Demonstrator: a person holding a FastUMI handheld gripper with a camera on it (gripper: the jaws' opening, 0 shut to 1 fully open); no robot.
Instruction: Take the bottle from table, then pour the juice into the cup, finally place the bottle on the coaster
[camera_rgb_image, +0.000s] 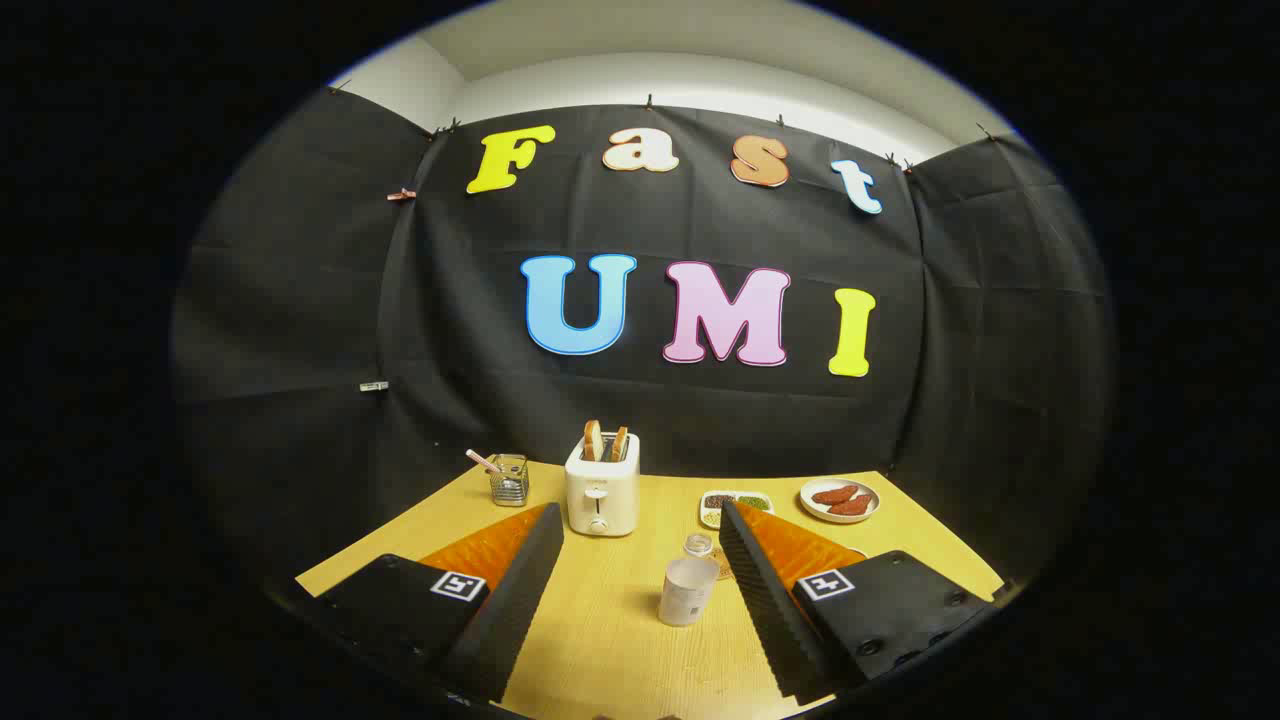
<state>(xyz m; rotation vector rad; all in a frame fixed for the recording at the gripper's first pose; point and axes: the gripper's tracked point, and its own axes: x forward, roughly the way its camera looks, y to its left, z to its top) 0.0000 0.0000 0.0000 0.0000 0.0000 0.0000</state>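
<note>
Furthest left on the yellow wooden table (620, 640), a small wire holder (509, 481) is standing near the black cloth wall, with a pale stick leaning out of its top. Just beside it toward the middle, a cream toaster (600, 492) is sitting upright and showing two slices of toast (606, 441) poking out of its slots.

In the foreground the gripper (640, 545) is hovering low over the table with its two fingers (520, 590) spread wide apart, gripping nothing. The toaster is lying beyond the gap between them.

Inside that gap, close against the inner face of the right finger, the bottle (688, 588) is standing on the table; it is whitish and translucent and appears to be tilting slightly. Whether it is touching the finger cannot be told. Just behind the bottle, a small clear cup (698, 545) is sitting on the table.

Further right and beyond the right finger, a small divided dish (736, 503) is holding dark and green portions, and past it a round white plate (840, 499) is carrying two reddish-brown pieces of food near the table's far corner
</note>
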